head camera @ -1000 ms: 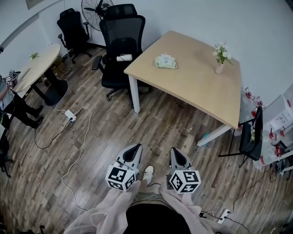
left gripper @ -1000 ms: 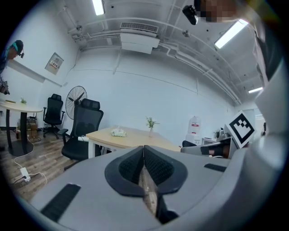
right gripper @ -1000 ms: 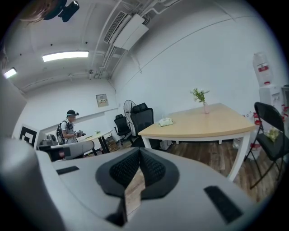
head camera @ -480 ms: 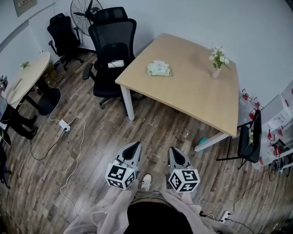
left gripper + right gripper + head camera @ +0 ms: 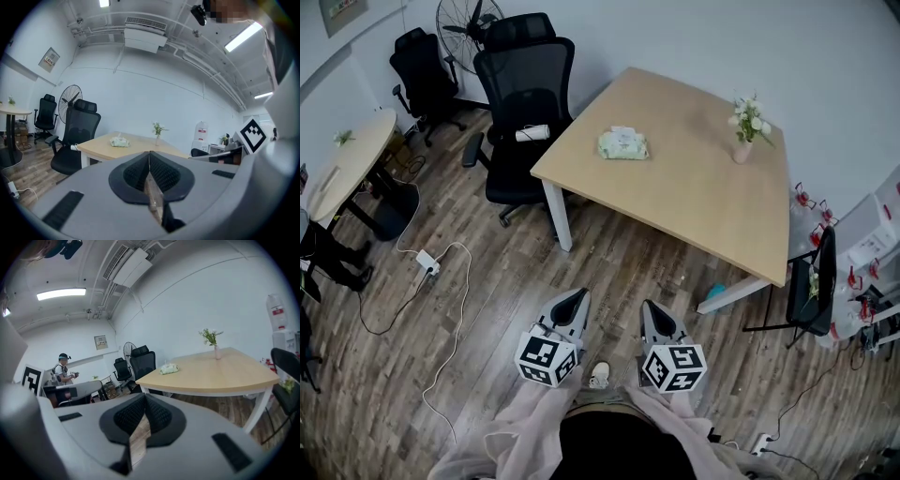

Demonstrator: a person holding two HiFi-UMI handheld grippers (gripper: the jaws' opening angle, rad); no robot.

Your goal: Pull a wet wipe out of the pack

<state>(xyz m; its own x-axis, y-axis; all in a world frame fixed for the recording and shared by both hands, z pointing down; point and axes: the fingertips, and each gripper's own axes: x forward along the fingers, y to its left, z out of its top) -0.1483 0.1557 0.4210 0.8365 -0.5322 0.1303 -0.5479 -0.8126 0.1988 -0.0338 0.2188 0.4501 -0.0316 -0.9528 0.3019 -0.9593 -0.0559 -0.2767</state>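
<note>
A pale green wet wipe pack [image 5: 622, 144] lies on the wooden table [image 5: 694, 187] near its left edge; it also shows far off as the pack [image 5: 119, 141] in the left gripper view and the pack [image 5: 169, 369] in the right gripper view. My left gripper [image 5: 577, 298] and right gripper [image 5: 649, 307] are held side by side over the floor, well short of the table. Both point toward it. Each has its jaws shut with nothing between them.
A small vase of flowers [image 5: 746, 127] stands at the table's far side. Black office chairs [image 5: 523, 112] sit at the table's left, with a fan [image 5: 469, 21] behind. A round table [image 5: 342, 161] and a power strip [image 5: 425, 265] with cable are at left. A dark chair [image 5: 811, 286] stands at right.
The view has advanced toward the table, which now sits a little closer and lower in the head view. Both grippers keep the same shut pose.
</note>
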